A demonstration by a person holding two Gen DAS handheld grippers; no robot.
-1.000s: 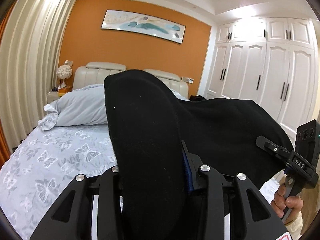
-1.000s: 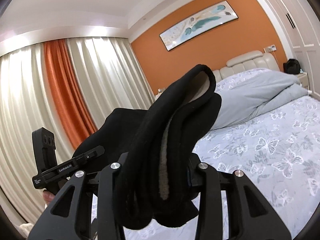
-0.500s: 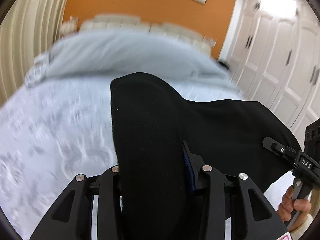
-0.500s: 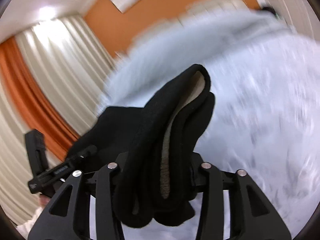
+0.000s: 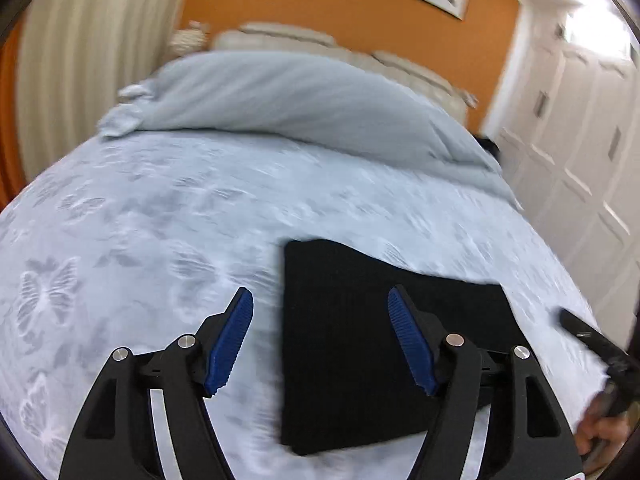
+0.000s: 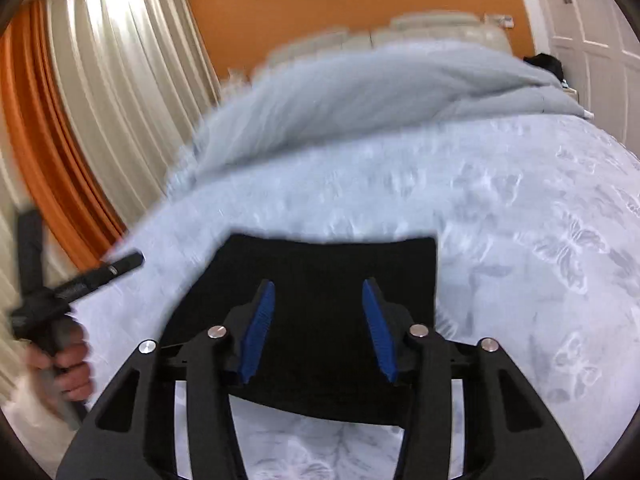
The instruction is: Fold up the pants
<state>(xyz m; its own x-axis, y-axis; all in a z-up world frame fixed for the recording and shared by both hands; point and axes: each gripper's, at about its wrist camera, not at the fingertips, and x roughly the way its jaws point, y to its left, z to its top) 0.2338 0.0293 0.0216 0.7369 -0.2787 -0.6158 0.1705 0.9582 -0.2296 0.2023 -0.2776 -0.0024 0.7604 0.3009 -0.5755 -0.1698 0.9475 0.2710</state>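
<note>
The black pants [image 5: 344, 344] lie flat on the bed as a folded rectangle; they also show in the right wrist view [image 6: 320, 312]. My left gripper [image 5: 320, 300] is open and empty, held above the pants' left edge, its blue fingers [image 5: 234, 336] spread wide. My right gripper [image 6: 318, 292] is open and empty, held above the near part of the pants. The right gripper also shows at the right edge of the left wrist view [image 5: 592, 344], and the left gripper at the left edge of the right wrist view [image 6: 80, 280].
The bed [image 5: 140, 220] has a pale butterfly-print cover. A grey duvet [image 5: 288, 96] is heaped near the headboard. White wardrobes [image 5: 580, 128] stand to the right, curtains [image 6: 80, 100] to the left. A dark item [image 6: 546, 64] lies beyond the duvet.
Both grippers held the folded pants up in the air earlier. They have lowered them onto the bed, opened and let go. The views are motion-blurred.
</note>
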